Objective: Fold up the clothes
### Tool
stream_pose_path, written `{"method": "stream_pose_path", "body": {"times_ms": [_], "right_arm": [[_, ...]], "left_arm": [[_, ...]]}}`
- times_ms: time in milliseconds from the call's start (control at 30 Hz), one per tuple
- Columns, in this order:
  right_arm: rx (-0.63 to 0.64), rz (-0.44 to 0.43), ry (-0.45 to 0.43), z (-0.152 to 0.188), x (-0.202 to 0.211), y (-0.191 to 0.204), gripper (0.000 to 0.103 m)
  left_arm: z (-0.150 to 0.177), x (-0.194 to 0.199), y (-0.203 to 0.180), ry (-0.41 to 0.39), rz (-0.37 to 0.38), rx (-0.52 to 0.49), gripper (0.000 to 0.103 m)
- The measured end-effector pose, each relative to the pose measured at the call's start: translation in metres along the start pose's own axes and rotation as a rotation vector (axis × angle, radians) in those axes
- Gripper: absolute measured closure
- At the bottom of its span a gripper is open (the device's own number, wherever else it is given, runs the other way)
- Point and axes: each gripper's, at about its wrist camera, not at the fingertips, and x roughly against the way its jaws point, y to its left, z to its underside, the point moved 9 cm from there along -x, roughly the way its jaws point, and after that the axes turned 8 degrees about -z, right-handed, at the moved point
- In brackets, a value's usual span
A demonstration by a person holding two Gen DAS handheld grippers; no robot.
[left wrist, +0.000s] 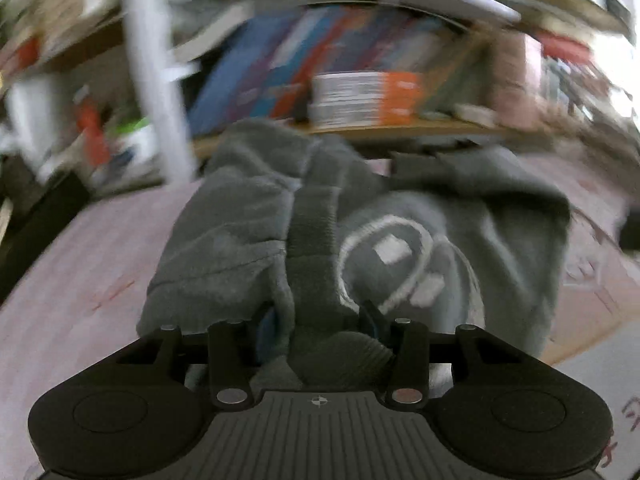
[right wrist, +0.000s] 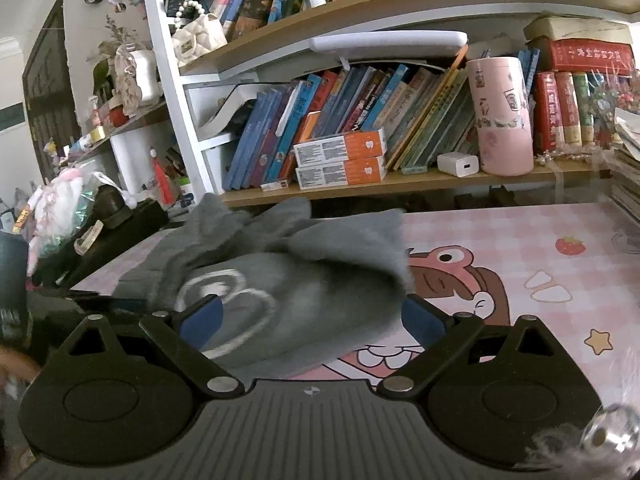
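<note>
A grey sweatshirt (left wrist: 240, 232) with a white printed outline lies bunched on the pink cartoon table mat (left wrist: 80, 280). In the left wrist view, which is blurred, my left gripper (left wrist: 318, 328) is shut on a thick fold of it. A ribbed cuff (left wrist: 344, 354) is bunched between the blue pads. In the right wrist view the same sweatshirt (right wrist: 320, 280) sits in a heap on the mat (right wrist: 540, 248). My right gripper (right wrist: 312, 316) stands wide open around its near part. Its blue pads (right wrist: 424, 322) sit beside the cloth without pressing it.
Behind the table runs a wooden bookshelf (right wrist: 400, 182) with books, two orange-and-white boxes (right wrist: 340, 160), a white charger (right wrist: 458, 164) and a tall pink cup (right wrist: 504, 116). A white shelf post (right wrist: 176, 100) stands at the back left, with toys and clutter (right wrist: 80, 208) beside the table's left edge.
</note>
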Motion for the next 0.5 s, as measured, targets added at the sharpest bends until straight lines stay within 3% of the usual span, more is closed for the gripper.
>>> {"method": "stream_pose_path", "body": {"times_ms": [67, 367, 500], "right_arm": [[-0.006, 0.004, -0.003, -0.001, 0.001, -0.002, 0.006], [-0.002, 0.006, -0.008, -0.002, 0.002, -0.002, 0.005], [0.006, 0.007, 0.000, -0.001, 0.000, -0.001, 0.005]], "left_arm": [[-0.003, 0.003, -0.020, -0.027, -0.006, -0.080, 0.060], [0.001, 0.034, -0.067, -0.073, 0.223, -0.186, 0.060], [-0.001, 0.035, -0.083, -0.104, 0.280, -0.247, 0.060]]}}
